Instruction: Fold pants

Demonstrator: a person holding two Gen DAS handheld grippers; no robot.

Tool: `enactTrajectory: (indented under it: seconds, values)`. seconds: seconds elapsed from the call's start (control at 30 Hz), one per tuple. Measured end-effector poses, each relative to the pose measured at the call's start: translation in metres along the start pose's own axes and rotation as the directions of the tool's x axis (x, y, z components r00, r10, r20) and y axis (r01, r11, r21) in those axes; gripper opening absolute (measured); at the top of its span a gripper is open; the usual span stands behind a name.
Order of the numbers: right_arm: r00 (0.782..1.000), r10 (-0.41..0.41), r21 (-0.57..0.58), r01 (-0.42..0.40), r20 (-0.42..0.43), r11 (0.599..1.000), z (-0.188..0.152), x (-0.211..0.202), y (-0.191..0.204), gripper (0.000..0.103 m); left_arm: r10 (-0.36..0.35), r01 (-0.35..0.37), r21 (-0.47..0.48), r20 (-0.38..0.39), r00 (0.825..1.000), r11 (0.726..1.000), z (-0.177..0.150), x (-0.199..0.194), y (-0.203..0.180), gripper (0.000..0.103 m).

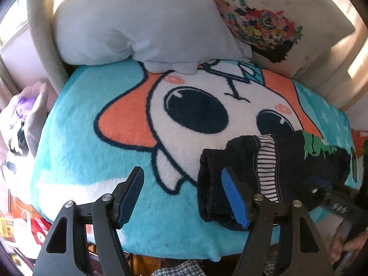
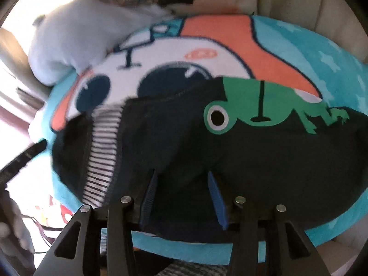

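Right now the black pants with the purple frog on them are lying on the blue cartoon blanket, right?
Almost. The frog printed on the black pants is green, not purple; the right wrist view shows it clearly. The rest is right: the pants lie on the blue cartoon blanket.

The left gripper [image 1: 184, 195] is held low and level, its two black fingers spread wide apart, with the blue pads [image 1: 234, 203] facing each other across an empty gap. Nothing is clamped between them. The right gripper [image 2: 182, 197] is seen with its fingers parted, though less widely, and its tips are lowered onto dark cloth; whether any fabric is actually pinched cannot be made out through the blur. In the left wrist view, the right gripper's body is glimpsed at the far right edge, with the person's hand [image 1: 345, 246] wrapped around it.
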State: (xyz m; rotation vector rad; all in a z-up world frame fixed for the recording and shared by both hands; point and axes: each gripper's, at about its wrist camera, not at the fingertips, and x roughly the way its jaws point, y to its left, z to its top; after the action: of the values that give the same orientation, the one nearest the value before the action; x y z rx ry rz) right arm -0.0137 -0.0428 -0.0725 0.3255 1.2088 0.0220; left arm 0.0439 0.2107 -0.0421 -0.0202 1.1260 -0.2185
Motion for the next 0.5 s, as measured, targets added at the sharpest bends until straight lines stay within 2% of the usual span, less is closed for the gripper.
enactTrajectory:
  seconds: [0.1,0.23,0.5]
  values:
    - [0.999,-0.028,0.055,0.025,0.04,0.998,-0.005,-0.013,-0.013,0.057,-0.011,0.012,0.021,-0.007,1.0,1.0,-0.001,0.002,-0.006,0.069]
    - [0.998,-0.021,0.146,0.011,0.065,0.989,-0.013,-0.023,-0.034,0.057,-0.023,0.023,0.035,-0.01,1.0,0.999,-0.001,0.002,-0.015,0.069]
    - [0.994,-0.047,0.139,0.033,0.103,0.99,-0.009,-0.036,-0.055,0.059,-0.014,0.013,0.061,0.027,1.0,0.998,-0.002,-0.012,-0.051,0.069]
